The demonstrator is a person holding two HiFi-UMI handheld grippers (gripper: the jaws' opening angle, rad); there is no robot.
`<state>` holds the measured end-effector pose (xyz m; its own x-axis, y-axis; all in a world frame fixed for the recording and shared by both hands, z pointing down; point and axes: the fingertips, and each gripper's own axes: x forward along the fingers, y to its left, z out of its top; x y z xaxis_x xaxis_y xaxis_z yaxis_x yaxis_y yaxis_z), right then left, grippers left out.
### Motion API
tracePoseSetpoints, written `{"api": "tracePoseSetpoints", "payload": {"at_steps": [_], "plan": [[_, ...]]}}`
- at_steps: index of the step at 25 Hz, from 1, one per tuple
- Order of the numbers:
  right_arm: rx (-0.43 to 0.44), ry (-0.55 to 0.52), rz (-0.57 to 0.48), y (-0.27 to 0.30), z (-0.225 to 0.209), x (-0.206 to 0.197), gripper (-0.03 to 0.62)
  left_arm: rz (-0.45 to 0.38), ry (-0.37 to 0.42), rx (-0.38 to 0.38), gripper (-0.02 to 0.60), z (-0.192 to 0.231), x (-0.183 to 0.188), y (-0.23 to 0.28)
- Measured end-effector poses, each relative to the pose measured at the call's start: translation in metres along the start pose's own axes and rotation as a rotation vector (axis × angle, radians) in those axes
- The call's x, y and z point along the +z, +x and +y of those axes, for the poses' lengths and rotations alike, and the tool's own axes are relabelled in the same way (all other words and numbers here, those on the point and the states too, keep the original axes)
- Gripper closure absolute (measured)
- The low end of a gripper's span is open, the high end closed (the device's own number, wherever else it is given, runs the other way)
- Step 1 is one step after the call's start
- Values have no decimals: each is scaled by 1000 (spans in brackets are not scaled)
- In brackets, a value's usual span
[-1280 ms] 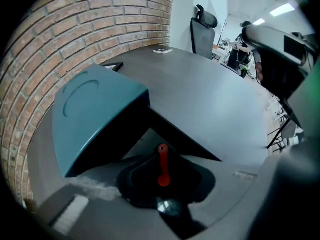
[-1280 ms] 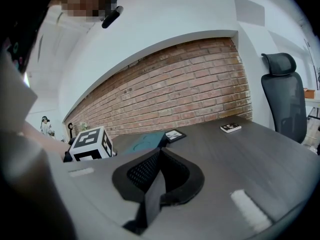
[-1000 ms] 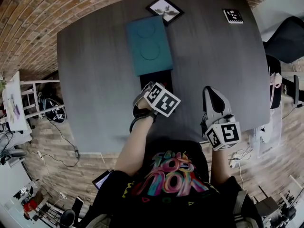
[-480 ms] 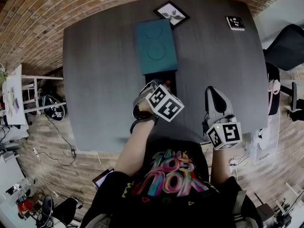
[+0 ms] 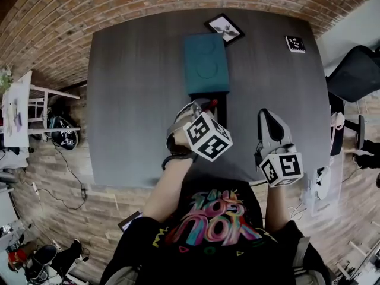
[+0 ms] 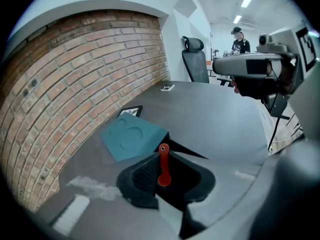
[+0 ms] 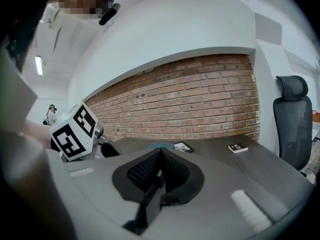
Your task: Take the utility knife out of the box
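Nearest the person, the right hand-held gripper (image 5: 266,116) is hovering over the near right part of the dark grey counter (image 5: 136,100). Its jaws are pressing together with nothing between them. To its left, the left hand-held gripper (image 5: 208,104) is pointing down and away, and its jaws are standing narrow, clamping the slim red utility knife (image 6: 163,165). The knife is standing upright between the pads, with its round-holed end poking out past the jaw tips.

Just beyond the knife, the flat teal rectangular box (image 5: 206,64) is lying on the middle of the counter, with two circles pressed into its top. Its black near end is facing the person, and the knife is showing in front of that black end, off the counter surface and outside the box.

Beyond the box, a small black-framed picture (image 5: 224,28) is lying flat near the far edge. A small black-and-white marker tile (image 5: 295,43) is sitting at the far right corner. A red brick wall (image 5: 71,22) is curving behind the counter, and a black office chair (image 6: 195,59) is standing to the far right.
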<state>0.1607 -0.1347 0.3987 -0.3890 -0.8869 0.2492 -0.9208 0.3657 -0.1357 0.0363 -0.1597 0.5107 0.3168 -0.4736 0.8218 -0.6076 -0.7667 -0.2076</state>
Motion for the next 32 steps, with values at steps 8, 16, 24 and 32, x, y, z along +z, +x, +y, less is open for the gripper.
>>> {"api": "tracePoseSetpoints", "payload": {"at_steps": [8,16,24,32], "plan": [[32,-47,-27,2,28,17,593,-168,-19,114,529,29,9,-55],[47,-76,-57,4,52,31,592,-390,-97,194,528,54,10,-111],[55,-93,-63,7,62,36,594,-685,-300,174,526,76,10,-160],[62,-109,-87,4,71,43,594,-828,-464,187,526,90,-13,-186]]}}
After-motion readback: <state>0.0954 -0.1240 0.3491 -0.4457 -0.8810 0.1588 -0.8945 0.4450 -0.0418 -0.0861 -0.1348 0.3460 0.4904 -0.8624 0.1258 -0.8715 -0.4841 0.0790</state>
